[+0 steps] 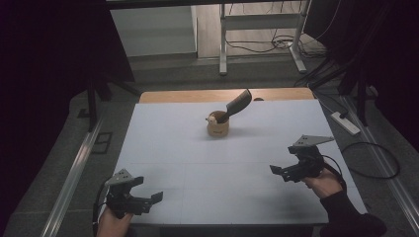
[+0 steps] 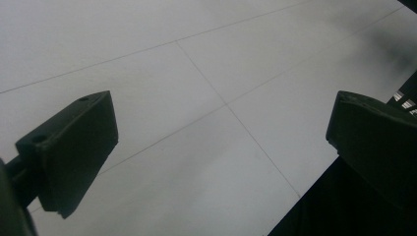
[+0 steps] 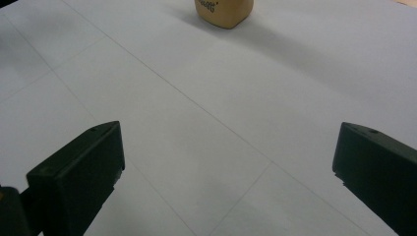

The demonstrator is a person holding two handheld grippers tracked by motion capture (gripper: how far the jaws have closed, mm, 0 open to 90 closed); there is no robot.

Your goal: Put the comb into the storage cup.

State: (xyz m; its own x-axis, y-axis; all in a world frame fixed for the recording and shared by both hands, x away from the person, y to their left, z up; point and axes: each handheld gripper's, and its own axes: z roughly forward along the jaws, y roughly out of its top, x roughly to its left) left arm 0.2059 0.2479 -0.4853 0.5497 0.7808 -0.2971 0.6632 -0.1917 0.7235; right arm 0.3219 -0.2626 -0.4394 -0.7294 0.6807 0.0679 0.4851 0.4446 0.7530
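A tan wooden cup [image 1: 217, 127] stands upright near the middle back of the white table [image 1: 197, 168]. A dark spatula-like utensil [image 1: 237, 104] leans out of it toward the upper right, beside a small pale piece at the rim. The cup's base [image 3: 223, 12] appears at the top of the right gripper view. My left gripper [image 1: 148, 201] hovers at the front left corner, open, with bare table between its jaws [image 2: 221, 142]. My right gripper [image 1: 280, 173] sits at the front right, open, pointing toward the cup, nothing between its jaws [image 3: 226, 162].
A wooden strip [image 1: 197, 95] borders the table's far edge. The table's front edge [image 2: 295, 206] lies just below the left gripper. A power strip [image 1: 346, 123] and cables [image 1: 370, 163] lie on the floor at the right. Metal frame legs [image 1: 223, 44] stand behind.
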